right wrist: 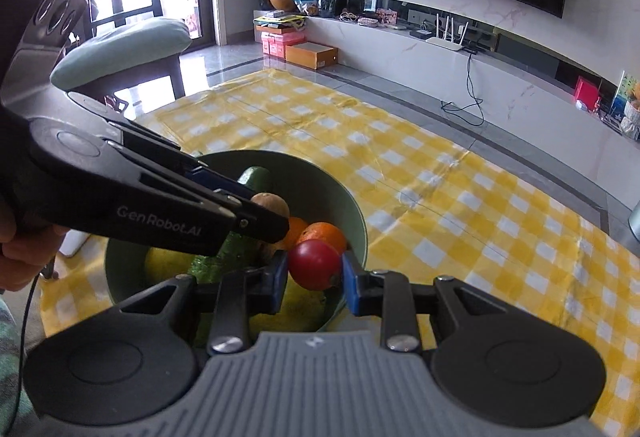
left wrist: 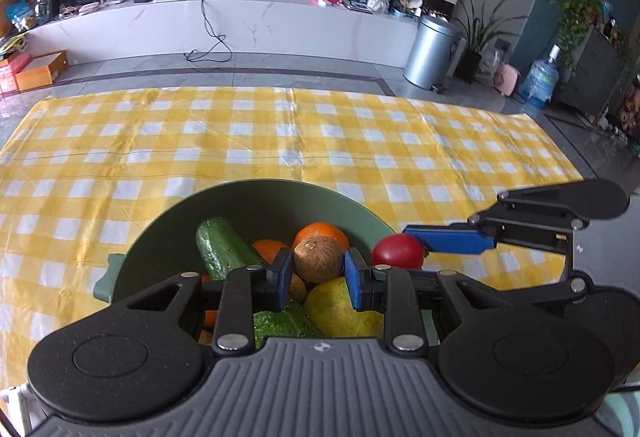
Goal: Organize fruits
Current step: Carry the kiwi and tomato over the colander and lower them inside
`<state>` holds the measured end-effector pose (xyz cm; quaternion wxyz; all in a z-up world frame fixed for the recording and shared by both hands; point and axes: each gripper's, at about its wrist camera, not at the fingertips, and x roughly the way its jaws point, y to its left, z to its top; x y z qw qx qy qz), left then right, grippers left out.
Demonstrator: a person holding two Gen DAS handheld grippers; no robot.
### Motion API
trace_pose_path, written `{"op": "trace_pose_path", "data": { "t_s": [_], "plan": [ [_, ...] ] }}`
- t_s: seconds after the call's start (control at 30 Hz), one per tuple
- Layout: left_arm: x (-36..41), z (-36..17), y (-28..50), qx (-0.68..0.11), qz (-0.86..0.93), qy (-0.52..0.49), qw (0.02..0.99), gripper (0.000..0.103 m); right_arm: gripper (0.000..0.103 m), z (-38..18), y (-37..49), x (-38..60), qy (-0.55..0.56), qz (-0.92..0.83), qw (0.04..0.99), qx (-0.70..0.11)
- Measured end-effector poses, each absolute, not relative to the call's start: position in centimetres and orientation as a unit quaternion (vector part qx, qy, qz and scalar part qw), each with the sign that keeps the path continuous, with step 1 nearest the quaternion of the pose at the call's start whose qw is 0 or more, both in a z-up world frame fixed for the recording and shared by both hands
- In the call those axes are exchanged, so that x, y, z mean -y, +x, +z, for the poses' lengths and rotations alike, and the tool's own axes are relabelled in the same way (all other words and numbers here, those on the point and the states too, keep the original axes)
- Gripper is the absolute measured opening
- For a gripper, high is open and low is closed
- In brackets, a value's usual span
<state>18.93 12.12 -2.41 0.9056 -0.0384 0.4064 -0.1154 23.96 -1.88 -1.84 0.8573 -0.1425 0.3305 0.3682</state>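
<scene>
A green bowl (left wrist: 256,203) on the yellow checked cloth holds a cucumber (left wrist: 222,247), oranges (left wrist: 320,231), a yellow pear (left wrist: 332,311) and other produce. My left gripper (left wrist: 318,277) is shut on a brown kiwi (left wrist: 318,259) over the bowl. My right gripper (right wrist: 314,275) is shut on a red tomato (right wrist: 314,263) above the bowl's (right wrist: 320,177) right rim. The tomato (left wrist: 396,251) and right gripper also show at the right of the left wrist view. The left gripper (right wrist: 256,213) with the kiwi (right wrist: 274,203) crosses the right wrist view.
The yellow checked cloth (left wrist: 280,141) spreads over the floor beyond the bowl. A white TV bench (left wrist: 240,21), a metal bin (left wrist: 432,51), a water jug (left wrist: 538,81) and plants stand at the back. A chair with a cushion (right wrist: 124,47) stands far left.
</scene>
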Motion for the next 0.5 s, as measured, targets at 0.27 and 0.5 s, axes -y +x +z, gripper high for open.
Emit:
{"op": "trace_pose_path", "data": {
  "t_s": [0.27,0.5],
  "plan": [
    [-11.2,-3.3,19.0,-0.413,-0.119,-0.007,0.903,0.031,0.025,-2.1,24.2,2.0,-0.169,0.371,0.851,-0.331],
    [-10.8,-3.5,19.0,-0.410,-0.118,0.010,0.904,0.035,0.025,-2.3,24.3,1.8,-0.192,0.375,0.845,-0.329]
  ]
}}
